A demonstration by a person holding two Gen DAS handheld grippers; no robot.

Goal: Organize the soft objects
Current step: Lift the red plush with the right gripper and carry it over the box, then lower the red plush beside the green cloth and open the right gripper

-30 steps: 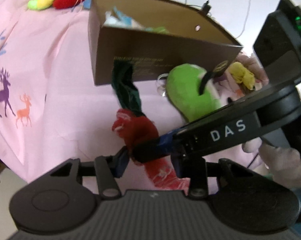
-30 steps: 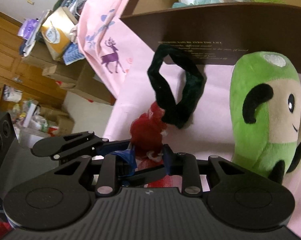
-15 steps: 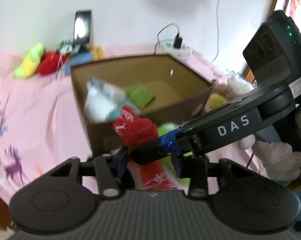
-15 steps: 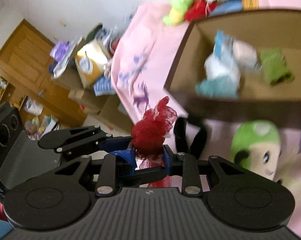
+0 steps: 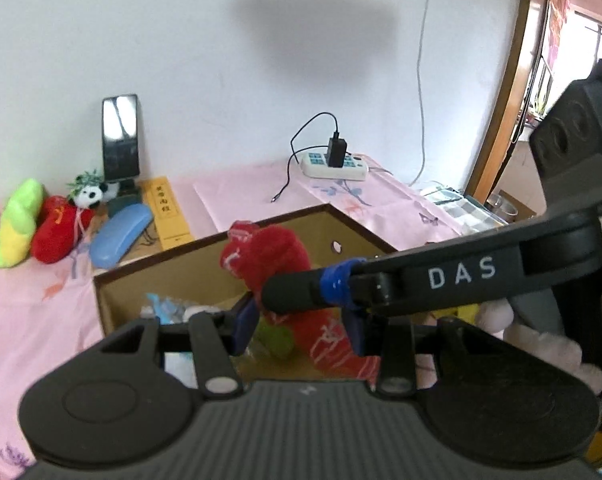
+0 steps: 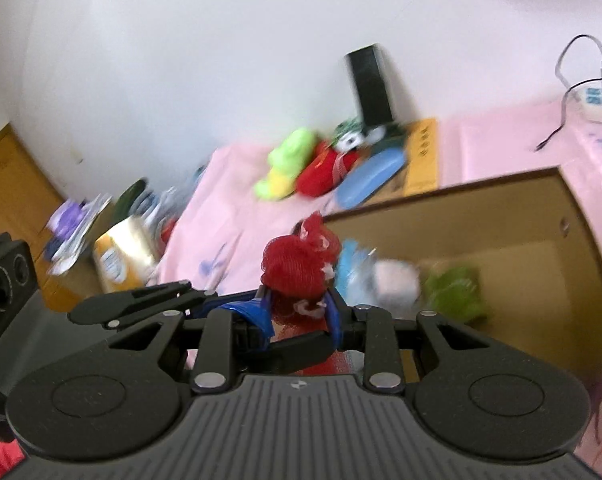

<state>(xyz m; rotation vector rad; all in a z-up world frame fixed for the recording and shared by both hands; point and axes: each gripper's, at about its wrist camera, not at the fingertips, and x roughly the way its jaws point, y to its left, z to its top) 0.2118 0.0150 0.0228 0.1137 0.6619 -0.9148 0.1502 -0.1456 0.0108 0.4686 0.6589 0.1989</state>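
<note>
**Red soft item gripped by both grippers above the cardboard box**

Both grippers clamp one red soft item (image 5: 277, 256). The left gripper (image 5: 297, 326) grasps its lower red part with white marks, while the right gripper (image 6: 299, 312) pinches the red netted bunch (image 6: 299, 264) at its top; the right one's finger crosses the left wrist view. The item hangs over the near edge of the open cardboard box (image 5: 205, 264) on the pink cloth (image 5: 33, 304). Inside the box lie a green cloth (image 6: 455, 292) and pale blue and white pieces (image 6: 375, 276)
</note>
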